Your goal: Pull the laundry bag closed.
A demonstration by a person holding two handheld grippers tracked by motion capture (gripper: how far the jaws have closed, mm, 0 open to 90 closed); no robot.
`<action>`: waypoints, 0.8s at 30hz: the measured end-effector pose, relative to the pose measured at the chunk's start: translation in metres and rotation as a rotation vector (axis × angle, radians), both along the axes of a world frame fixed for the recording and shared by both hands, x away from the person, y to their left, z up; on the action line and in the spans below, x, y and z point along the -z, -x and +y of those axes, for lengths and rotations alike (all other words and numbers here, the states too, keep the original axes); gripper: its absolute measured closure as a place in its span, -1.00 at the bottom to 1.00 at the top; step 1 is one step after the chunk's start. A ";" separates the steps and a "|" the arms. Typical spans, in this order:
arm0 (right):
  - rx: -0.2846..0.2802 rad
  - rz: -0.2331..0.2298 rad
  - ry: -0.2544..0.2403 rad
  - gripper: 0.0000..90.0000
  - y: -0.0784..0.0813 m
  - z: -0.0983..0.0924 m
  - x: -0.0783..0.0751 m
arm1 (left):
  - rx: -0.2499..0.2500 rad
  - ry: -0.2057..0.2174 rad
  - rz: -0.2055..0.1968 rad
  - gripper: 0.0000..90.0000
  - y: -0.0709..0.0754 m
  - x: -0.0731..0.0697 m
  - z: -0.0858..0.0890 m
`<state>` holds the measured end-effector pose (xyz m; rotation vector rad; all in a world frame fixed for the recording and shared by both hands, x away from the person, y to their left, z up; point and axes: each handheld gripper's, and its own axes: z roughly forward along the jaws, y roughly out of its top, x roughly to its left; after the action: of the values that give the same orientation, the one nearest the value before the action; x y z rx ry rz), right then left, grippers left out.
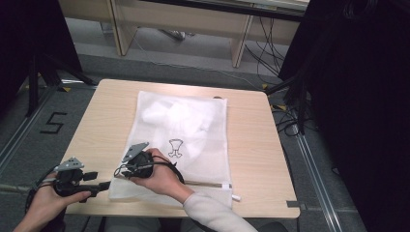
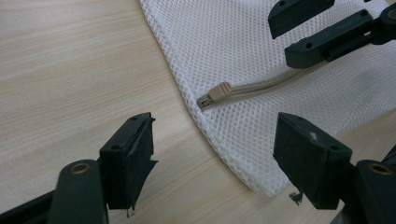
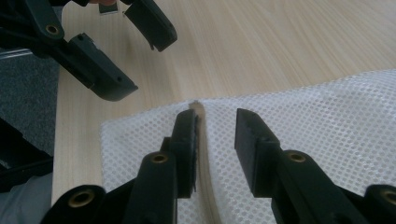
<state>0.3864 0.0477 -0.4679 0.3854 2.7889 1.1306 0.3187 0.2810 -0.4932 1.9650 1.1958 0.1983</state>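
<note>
Pale wood table [image 1: 251, 145] under white mesh bag [image 1: 203, 159]; left tongs [image 2: 212, 154] wide, right tongs [image 3: 215, 135] narrower, both empty.

Even, soft light on the pale worktop [image 1: 251, 145], dark surroundings at both sides, near jaws slightly blurred, faint shadows

Left tongs [image 1: 104, 185] sat low in the left hand [image 1: 46, 203], jaws spread wide. Right tongs [image 3: 215, 135], held in the right hand [image 1: 162, 176], pointed across toward them, jaws partly apart.
</note>
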 end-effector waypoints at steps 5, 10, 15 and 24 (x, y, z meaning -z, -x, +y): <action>0.002 0.013 0.015 0.61 -0.001 0.005 0.002 | -0.023 0.029 -0.004 -0.37 0.000 0.001 -0.003; -0.005 0.016 0.018 0.62 -0.003 0.011 0.005 | -0.020 0.032 -0.001 -0.37 0.001 0.001 -0.004; -0.014 0.028 0.037 0.66 -0.004 0.015 0.008 | -0.020 0.032 -0.003 -0.36 0.000 0.001 -0.003; -0.017 0.052 0.058 0.69 -0.007 0.026 0.015 | -0.018 0.034 0.001 -0.36 0.000 0.001 -0.003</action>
<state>0.3933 0.0736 -0.4825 0.3913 2.8681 1.0560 0.3182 0.2775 -0.4943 1.9262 1.2095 0.1855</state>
